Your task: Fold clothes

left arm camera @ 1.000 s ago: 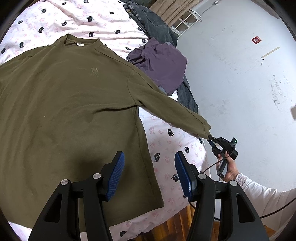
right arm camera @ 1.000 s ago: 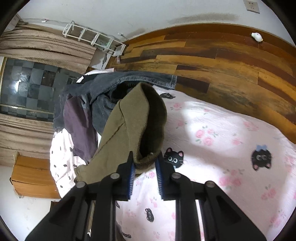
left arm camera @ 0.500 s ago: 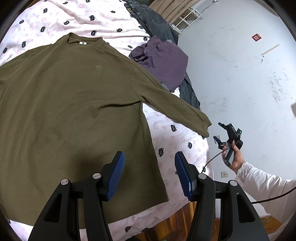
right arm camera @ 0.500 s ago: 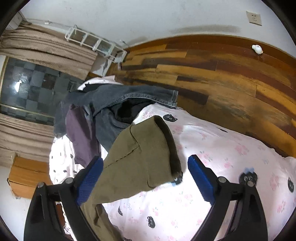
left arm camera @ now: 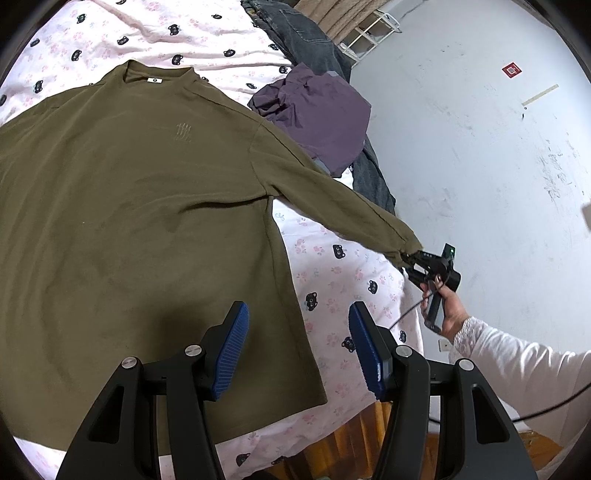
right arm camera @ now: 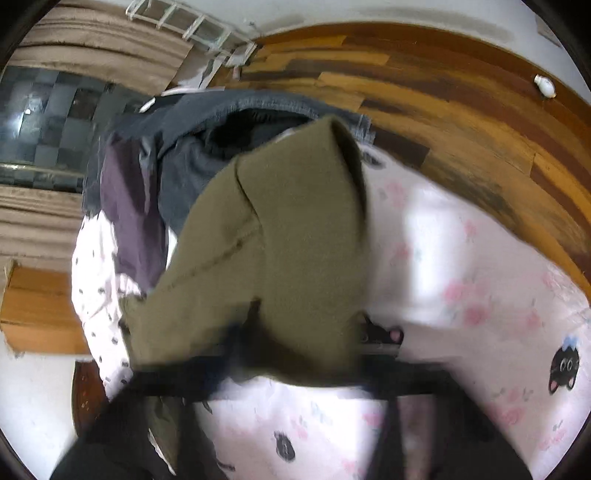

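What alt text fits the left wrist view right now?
An olive long-sleeved shirt lies flat on a cat-print bedsheet; the right gripper, jaws closing, has its sleeve cuff. The left gripper hovers open over the hem.

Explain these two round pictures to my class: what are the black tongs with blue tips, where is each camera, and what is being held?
No robot: a person holds a hand tool with two fingers in each hand, a wide-angle camera on each. One picture looks along the left gripper, open above an olive sweatshirt spread on a bed sheet. It also shows the right gripper, its jaws closing on the cuff. The other, blurred picture looks along that tool at the sleeve. Jeans and a purple garment lie beside.
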`<action>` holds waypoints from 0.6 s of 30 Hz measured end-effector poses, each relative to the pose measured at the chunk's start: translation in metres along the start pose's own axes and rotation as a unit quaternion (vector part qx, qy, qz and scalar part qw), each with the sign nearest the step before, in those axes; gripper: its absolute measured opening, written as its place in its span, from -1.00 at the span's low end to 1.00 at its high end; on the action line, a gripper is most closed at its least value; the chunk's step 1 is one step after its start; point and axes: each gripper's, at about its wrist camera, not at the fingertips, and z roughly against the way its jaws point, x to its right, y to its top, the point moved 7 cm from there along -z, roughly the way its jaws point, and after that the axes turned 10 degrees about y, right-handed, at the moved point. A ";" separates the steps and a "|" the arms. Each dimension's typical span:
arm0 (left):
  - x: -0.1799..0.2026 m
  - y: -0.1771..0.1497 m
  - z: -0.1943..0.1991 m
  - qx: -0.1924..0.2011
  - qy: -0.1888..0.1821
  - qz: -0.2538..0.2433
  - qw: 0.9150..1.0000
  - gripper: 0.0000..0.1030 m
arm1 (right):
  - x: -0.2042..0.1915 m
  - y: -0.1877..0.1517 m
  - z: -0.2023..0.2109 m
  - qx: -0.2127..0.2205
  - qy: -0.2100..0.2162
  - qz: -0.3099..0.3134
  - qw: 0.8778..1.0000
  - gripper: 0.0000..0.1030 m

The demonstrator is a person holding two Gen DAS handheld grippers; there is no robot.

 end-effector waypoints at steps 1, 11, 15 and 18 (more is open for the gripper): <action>0.000 0.000 0.000 0.000 0.000 0.000 1.000 -0.01 | -0.002 -0.004 0.001 -0.005 0.002 0.009 1.000 -0.72; 0.003 0.003 0.012 0.012 -0.005 -0.006 1.000 -0.01 | -0.022 -0.021 0.032 0.006 0.024 0.025 0.999 -0.72; -0.004 0.003 0.018 0.015 -0.006 0.001 1.000 -0.01 | -0.061 -0.019 0.042 0.008 0.033 0.065 0.997 -0.72; -0.011 0.003 0.024 0.019 -0.007 0.004 1.000 -0.01 | -0.092 -0.020 0.048 0.010 0.035 0.096 0.995 -0.72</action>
